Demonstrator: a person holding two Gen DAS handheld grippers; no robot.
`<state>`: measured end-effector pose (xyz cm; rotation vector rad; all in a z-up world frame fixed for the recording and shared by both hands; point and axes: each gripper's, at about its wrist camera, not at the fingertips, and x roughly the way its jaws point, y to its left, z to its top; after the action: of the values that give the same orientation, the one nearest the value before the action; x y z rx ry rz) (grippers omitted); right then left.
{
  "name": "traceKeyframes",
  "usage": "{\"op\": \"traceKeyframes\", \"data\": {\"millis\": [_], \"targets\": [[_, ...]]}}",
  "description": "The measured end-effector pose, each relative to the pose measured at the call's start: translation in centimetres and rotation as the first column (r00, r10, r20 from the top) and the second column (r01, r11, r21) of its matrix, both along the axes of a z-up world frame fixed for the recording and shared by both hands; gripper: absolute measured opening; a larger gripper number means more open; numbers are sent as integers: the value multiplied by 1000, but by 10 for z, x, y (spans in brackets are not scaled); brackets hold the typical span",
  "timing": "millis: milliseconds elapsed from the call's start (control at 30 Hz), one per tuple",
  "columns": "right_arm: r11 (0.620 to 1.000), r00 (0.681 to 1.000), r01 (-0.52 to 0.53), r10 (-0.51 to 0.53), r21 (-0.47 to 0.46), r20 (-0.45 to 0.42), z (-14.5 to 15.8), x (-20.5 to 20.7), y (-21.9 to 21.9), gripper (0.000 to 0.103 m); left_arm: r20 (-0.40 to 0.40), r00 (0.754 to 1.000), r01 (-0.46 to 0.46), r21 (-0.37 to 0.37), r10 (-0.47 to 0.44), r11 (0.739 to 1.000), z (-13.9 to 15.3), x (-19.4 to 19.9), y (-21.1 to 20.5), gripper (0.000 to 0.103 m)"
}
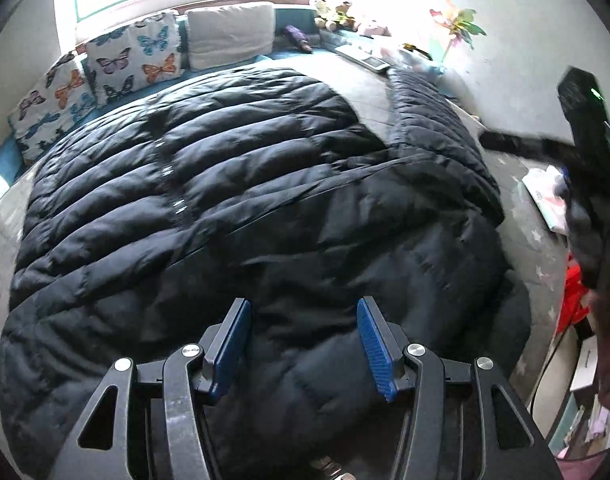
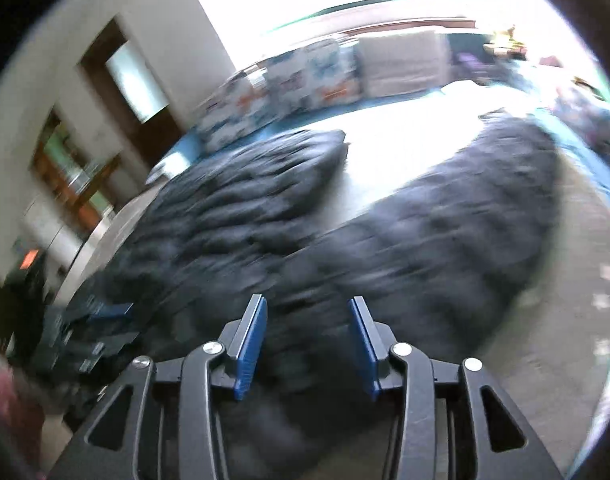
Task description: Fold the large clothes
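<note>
A large black quilted puffer jacket (image 1: 265, 184) lies spread over a bed with a grey star-print sheet (image 1: 537, 240). One sleeve (image 1: 433, 120) reaches toward the far right. My left gripper (image 1: 303, 304) hovers over the jacket's near part, open, with nothing pinched between its blue pads (image 1: 375, 344). The right wrist view is blurred. There my right gripper (image 2: 307, 300) is open above the jacket (image 2: 245, 208), near where the sleeve (image 2: 445, 232) joins the body. No fabric is caught between its pads (image 2: 249, 344).
Butterfly-print cushions (image 1: 133, 56) and a plain beige cushion (image 1: 231, 34) line the far side under a bright window. Soft toys (image 1: 335, 14), a pinwheel (image 1: 459, 24) and papers (image 1: 549, 196) sit at the right. A black device with a green light (image 1: 585, 120) is at the right edge.
</note>
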<state>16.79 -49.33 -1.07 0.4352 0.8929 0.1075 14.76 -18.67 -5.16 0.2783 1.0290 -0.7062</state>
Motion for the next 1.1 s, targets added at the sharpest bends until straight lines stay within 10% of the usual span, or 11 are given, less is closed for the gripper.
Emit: {"op": "traceKeyframes", "data": {"millis": [333, 1000, 1100], "targets": [[939, 931, 332, -310, 94, -193, -56, 23, -117, 49, -19, 996, 87, 10, -87, 996, 2, 12, -59, 58], [798, 962, 258, -266, 545, -67, -95, 68, -144, 55, -78, 990, 121, -18, -122, 993, -13, 39, -94, 58], [767, 963, 236, -268, 597, -37, -87, 65, -144, 33, -84, 990, 112, -25, -113, 993, -13, 41, -93, 58]]}}
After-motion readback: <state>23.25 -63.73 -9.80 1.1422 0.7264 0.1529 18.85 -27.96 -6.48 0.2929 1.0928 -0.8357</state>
